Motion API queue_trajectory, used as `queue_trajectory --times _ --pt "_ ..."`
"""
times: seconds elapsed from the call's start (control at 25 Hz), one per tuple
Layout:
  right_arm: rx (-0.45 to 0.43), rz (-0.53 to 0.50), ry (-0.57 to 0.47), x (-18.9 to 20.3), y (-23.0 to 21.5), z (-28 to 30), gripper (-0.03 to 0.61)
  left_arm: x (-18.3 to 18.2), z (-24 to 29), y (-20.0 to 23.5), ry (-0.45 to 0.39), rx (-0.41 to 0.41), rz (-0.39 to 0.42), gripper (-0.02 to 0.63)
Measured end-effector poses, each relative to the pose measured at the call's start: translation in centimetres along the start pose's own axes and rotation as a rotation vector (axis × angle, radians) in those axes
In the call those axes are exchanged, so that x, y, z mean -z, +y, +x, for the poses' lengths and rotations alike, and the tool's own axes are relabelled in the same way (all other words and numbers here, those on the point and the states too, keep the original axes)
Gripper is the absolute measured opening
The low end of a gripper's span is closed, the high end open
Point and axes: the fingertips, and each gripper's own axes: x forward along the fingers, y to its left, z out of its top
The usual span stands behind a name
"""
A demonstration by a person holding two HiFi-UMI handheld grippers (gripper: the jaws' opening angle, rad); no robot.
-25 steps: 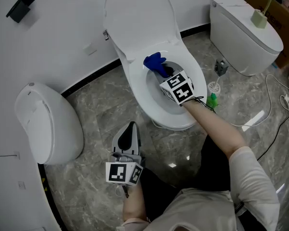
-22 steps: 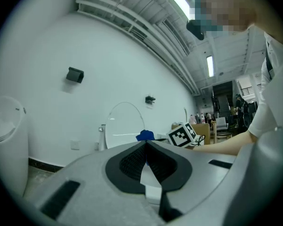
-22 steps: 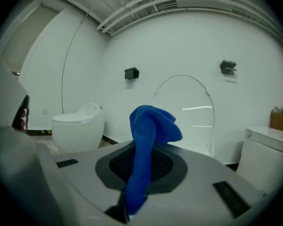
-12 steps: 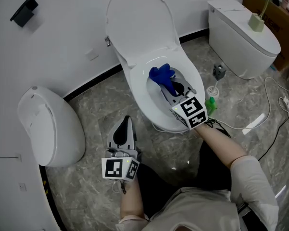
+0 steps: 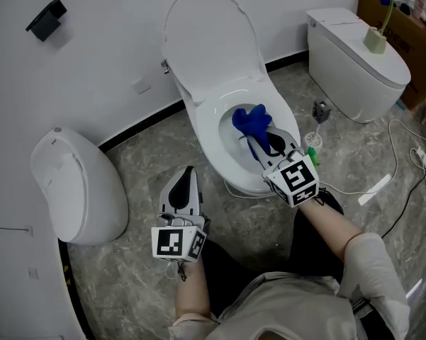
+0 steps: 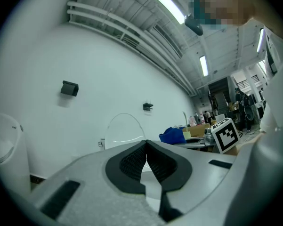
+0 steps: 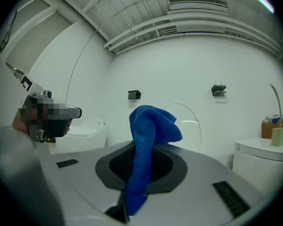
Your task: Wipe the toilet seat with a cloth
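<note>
A white toilet with its lid (image 5: 207, 44) raised stands against the wall, and its seat rim (image 5: 207, 129) is bare. My right gripper (image 5: 261, 146) is held over the front right of the bowl, shut on a blue cloth (image 5: 253, 120). The cloth bunches above the bowl opening. In the right gripper view the blue cloth (image 7: 153, 124) stands up between the jaws of the right gripper (image 7: 142, 149). My left gripper (image 5: 189, 174) hangs over the floor in front of the toilet, left of the bowl. Seen in its own view, the left gripper (image 6: 146, 146) is shut with nothing in it.
A second white toilet (image 5: 78, 186) stands at the left and a third (image 5: 358, 48) at the upper right. A toilet brush (image 5: 315, 129), a green bottle (image 5: 312, 152) and white cables (image 5: 404, 168) lie right of the bowl. A black fixture (image 5: 46, 16) hangs on the wall.
My right gripper has drawn back with the blue cloth, from the rear left of the bowl toward its front right. The left gripper has hardly moved.
</note>
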Motion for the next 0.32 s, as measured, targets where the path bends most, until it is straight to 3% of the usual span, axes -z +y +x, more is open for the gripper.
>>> queue_trajectory --times 0.32 --pt "0.016 -0.004 -0.017 -1.0 0.4 -1.6 0.035 -0.8 0.9 -0.5 -0.009 0.016 0.021 0.008"
